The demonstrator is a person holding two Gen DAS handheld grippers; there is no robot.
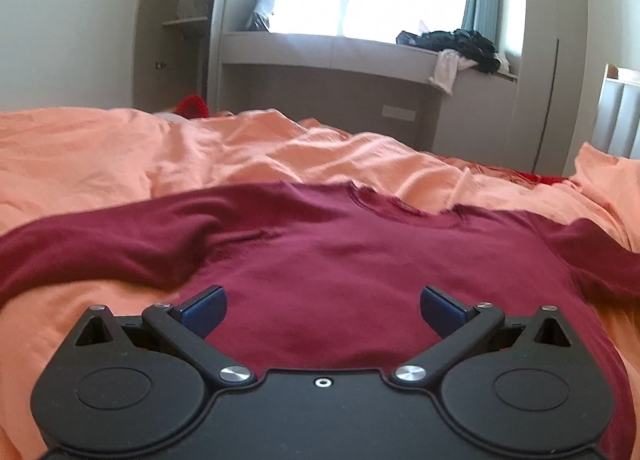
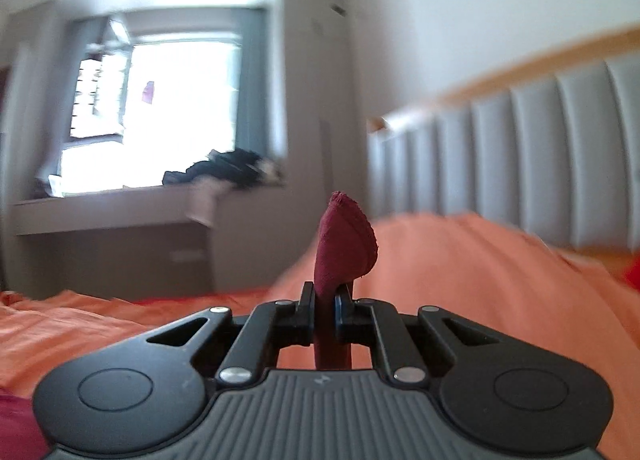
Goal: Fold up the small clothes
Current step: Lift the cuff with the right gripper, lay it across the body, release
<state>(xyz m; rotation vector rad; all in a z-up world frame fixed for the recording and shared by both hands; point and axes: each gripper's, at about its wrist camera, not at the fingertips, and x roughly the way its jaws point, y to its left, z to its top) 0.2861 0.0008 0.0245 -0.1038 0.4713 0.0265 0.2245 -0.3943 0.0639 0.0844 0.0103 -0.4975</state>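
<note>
- We see a dark red shirt (image 1: 340, 260) spread flat on the orange bed sheet (image 1: 120, 155), its collar pointing toward the window ledge (image 1: 320, 49) and its sleeves stretched out to either side.
- Our left claw (image 1: 322, 310) hangs just above the shirt's lower body, jaws spread wide, holding nothing.
- Our right claw (image 2: 325, 310) is clamped tight on a small bunch of the shirt's red cloth (image 2: 346, 240), which sticks up past the jaws; from this view we cannot tell which part of the shirt it is.
- We judge the grip thin: only a little cloth sits between the pads, so a quick pull could let it slip out and spoil the fold.
- With the left claw not pinning anything, lifting one side may drag the whole shirt across the sheet toward the ledge instead of folding it.
- The rumpled sheet could also snag or bunch under the shirt.
</note>
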